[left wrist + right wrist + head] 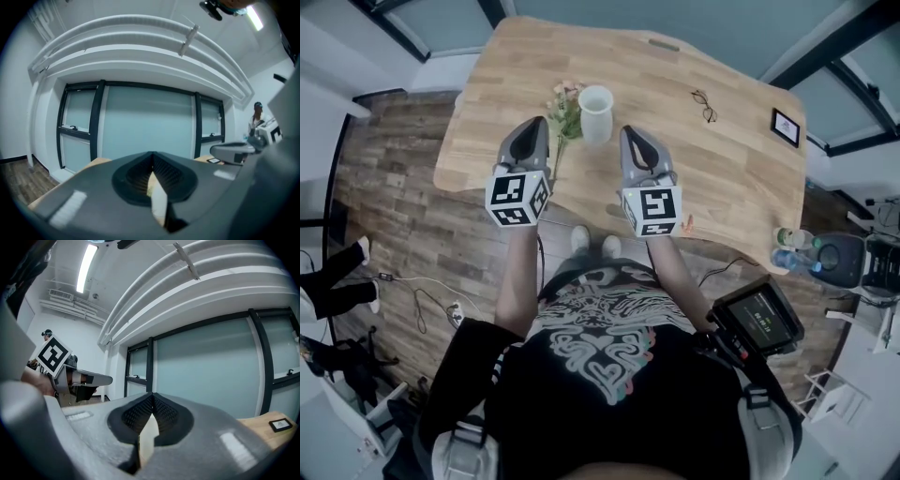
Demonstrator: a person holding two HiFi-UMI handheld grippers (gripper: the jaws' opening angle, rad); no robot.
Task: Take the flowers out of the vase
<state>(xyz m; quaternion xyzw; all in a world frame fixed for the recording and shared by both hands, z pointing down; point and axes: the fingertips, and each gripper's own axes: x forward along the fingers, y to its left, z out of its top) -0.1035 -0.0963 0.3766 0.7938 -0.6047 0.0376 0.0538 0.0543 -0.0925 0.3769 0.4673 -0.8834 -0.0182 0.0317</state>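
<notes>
1. Two grippers are hovering side by side over the near part of the wooden table (pixel 675 75). Both are pointing away from the person, toward the glazed wall (pixel 145 122).
2. The left gripper (pixel 538 124) is showing its jaws pressed fully together. Its own view is showing nothing caught between them.
3. The right gripper (pixel 630 133) is likewise showing its jaws closed tight on nothing, tips meeting in a single seam.
4. The vase (pixel 595 113), white and cylindrical, is standing upright on the table. It is sitting between the two grippers' tips and slightly beyond them, touched by neither.
5. The flowers (pixel 564 101) are lying on the tabletop outside the vase, just to its left.
   - The pink and pale blooms are resting level with the vase. Whether they are brushing its wall cannot be told.
   - The green stem is running back toward the table's near edge, passing close along the inner side of the left gripper.
6. A pair of glasses (pixel 704 105) is lying well to the right of the vase, and a small dark framed panel (pixel 785 127) is sitting near the table's far right corner.
7. Each gripper view is catching the other gripper off to its side at about the same height.
</notes>
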